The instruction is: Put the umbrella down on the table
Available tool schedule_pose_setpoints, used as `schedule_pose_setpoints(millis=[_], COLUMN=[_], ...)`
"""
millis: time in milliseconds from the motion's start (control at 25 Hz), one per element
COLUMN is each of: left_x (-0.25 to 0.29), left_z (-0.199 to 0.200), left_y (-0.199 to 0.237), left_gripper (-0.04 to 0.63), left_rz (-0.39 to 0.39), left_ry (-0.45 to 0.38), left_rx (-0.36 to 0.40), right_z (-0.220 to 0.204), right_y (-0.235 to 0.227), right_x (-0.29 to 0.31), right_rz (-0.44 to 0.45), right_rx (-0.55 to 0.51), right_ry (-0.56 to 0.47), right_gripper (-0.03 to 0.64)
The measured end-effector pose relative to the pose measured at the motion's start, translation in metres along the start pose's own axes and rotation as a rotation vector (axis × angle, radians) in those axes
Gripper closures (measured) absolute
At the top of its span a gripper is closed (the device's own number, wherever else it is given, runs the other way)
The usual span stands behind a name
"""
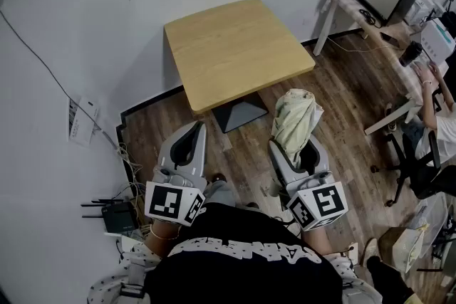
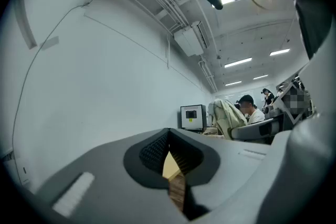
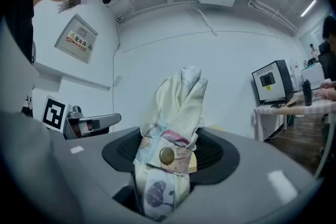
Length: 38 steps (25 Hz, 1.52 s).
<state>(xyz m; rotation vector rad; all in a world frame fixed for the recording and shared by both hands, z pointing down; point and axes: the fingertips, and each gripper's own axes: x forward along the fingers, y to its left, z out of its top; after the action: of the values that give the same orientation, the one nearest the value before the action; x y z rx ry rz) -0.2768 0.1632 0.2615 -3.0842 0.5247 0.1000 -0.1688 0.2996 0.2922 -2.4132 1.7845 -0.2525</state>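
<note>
The right gripper [image 1: 298, 153] is clenched on the folded cream fabric umbrella [image 3: 176, 107], its ribbed dark pads squeezing the soft bundle approx. at the printed wrap strap w/ its round brass-coloured snap [image 3: 166, 155]. That is likely the firmest spot, since the loose crumpled cloth above would slip. The umbrella sticks out fwd past the jaws, aimed at the light wooden square-topped table [image 1: 235, 46], prob. so it can be carried over and laid flat. It is not there yet, hanging over the plank floor near the table's front edge. The left gripper [image 1: 187, 146], smooth grey plastic, sits just beside it w/ jaws drawn together to a thin slit and nothing between them, evidently kept clear as a spare
</note>
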Motion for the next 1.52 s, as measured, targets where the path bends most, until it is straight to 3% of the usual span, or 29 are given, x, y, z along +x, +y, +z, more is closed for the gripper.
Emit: schedule_pose_setpoints(millis=[1040, 1520], left_x=[-0.015, 0.055], left_z=[-0.008, -0.020], left_y=[-0.027, -0.040], left_gripper=[0.594, 0.594], left_rz=[0.001, -0.091], left_ry=[0.026, 0.012], left_rx=[0.000, -0.037], right_z=[-0.008, 0.001], right_y=[-0.015, -0.058], right_x=[-0.041, -0.020], right_rz=[-0.035, -0.100], right_rx=[0.003, -0.018], right_ry=[-0.008, 0.009], right_gripper=[0.322, 0.322])
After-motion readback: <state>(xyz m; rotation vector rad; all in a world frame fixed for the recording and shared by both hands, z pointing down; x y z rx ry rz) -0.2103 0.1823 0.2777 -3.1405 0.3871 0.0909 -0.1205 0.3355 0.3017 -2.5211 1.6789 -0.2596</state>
